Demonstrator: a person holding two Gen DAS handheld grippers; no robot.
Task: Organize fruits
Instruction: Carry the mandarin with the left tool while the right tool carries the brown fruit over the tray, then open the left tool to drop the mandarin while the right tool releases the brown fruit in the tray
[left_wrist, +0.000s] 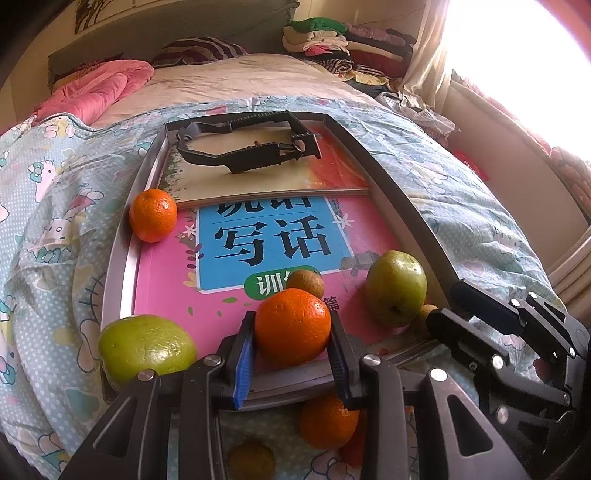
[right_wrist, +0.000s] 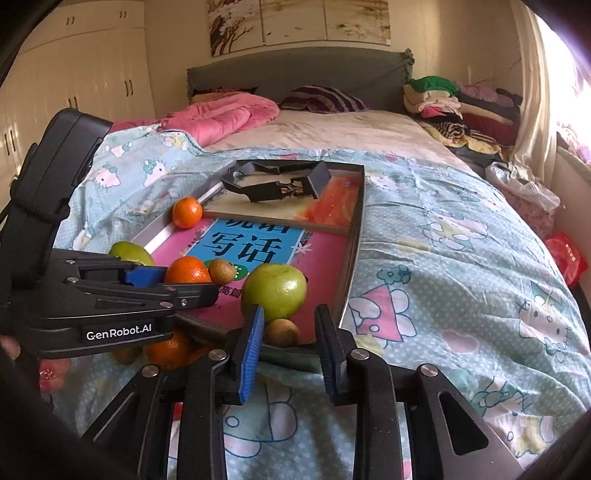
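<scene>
My left gripper (left_wrist: 292, 332) is shut on an orange (left_wrist: 292, 326) and holds it over the near edge of the grey tray (left_wrist: 122, 258). On the tray lie a second orange (left_wrist: 153, 215) at the left, two green fruits (left_wrist: 396, 288) (left_wrist: 146, 349) and a small brown fruit (left_wrist: 305, 282). Another orange (left_wrist: 327, 422) and a dark round fruit (left_wrist: 251, 461) lie on the bedspread below the tray. My right gripper (right_wrist: 290, 321) is open and empty, just before a small brown fruit (right_wrist: 281, 332) and a green fruit (right_wrist: 274, 291) at the tray's near corner.
Two books (left_wrist: 273, 240) and a black plastic frame (left_wrist: 251, 147) lie in the tray. The tray rests on a cartoon-print bedspread (right_wrist: 443, 266). A pink quilt (right_wrist: 221, 118) and stacked clothes (right_wrist: 450, 99) lie at the bed's far end.
</scene>
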